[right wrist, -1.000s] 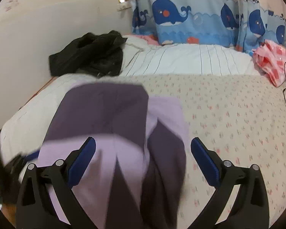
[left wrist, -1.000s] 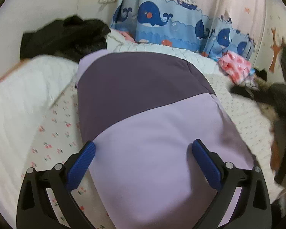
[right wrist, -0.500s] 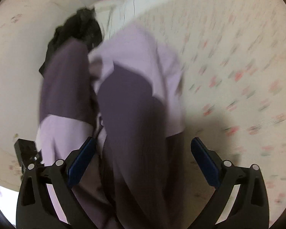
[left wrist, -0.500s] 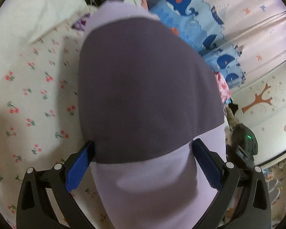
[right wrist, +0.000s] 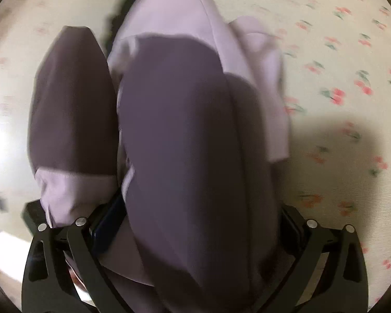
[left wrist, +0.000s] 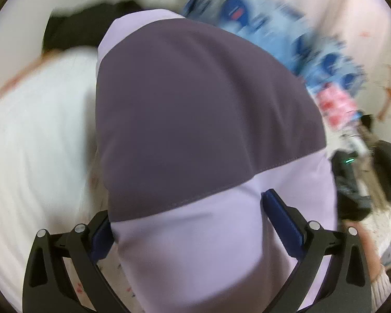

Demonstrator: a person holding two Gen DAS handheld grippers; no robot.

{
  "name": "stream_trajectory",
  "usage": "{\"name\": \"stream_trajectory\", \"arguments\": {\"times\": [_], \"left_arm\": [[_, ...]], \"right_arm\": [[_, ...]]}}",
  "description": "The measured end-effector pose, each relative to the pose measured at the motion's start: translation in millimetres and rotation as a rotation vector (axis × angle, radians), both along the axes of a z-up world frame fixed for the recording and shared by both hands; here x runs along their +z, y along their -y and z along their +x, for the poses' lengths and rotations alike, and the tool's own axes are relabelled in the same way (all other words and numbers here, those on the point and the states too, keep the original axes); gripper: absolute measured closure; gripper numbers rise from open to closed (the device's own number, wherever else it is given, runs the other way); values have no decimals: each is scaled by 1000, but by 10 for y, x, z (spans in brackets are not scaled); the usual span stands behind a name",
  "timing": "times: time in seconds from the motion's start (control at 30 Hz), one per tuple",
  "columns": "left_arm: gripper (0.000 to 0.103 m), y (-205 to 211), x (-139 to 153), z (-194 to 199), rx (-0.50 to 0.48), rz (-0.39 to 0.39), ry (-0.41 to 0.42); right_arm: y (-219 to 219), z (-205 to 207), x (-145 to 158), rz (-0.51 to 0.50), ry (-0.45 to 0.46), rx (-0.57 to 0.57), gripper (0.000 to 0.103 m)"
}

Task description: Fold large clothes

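A large garment in dark purple and pale lilac (left wrist: 200, 120) fills the left wrist view and lies draped over my left gripper (left wrist: 193, 221), whose blue pads stand wide apart with cloth between them. In the right wrist view the same garment (right wrist: 185, 135) hangs in two folds over my right gripper (right wrist: 195, 227), above the flowered bedsheet (right wrist: 346, 83). The right jaws stand wide apart too, and cloth hides most of the pads. I cannot see any pad pinching the cloth.
A black garment (left wrist: 86, 26) lies at the back left on the white bedding (left wrist: 39, 135). A blue whale-print curtain (left wrist: 286, 26) and a pink cloth (left wrist: 336, 104) are at the back right. The other gripper (left wrist: 349, 182) shows at the right edge.
Both views have swung. The left camera has tipped back up towards the wall and curtain. The right camera now looks straight down at the sheet, with the garment bunched closer over its jaws.
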State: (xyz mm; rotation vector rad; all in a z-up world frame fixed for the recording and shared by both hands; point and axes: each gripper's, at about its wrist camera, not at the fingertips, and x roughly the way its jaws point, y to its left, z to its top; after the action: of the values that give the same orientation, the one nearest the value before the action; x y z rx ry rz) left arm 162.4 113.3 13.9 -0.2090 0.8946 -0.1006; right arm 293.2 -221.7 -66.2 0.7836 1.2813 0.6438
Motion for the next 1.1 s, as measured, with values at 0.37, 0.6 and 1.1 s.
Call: {"name": "stream_trajectory", "arguments": {"times": [0.37, 0.6, 1.1], "left_arm": [[5, -55, -174, 15, 50, -40, -3], [5, -54, -190, -241, 81, 24, 64], [5, 877, 400, -1800, 68, 267, 79]], "right_arm": [[-811, -187, 856, -678, 564, 115, 6], [-512, -521, 1021, -609, 509, 84, 6], [-227, -2230, 1384, -671, 528, 20, 6]]}}
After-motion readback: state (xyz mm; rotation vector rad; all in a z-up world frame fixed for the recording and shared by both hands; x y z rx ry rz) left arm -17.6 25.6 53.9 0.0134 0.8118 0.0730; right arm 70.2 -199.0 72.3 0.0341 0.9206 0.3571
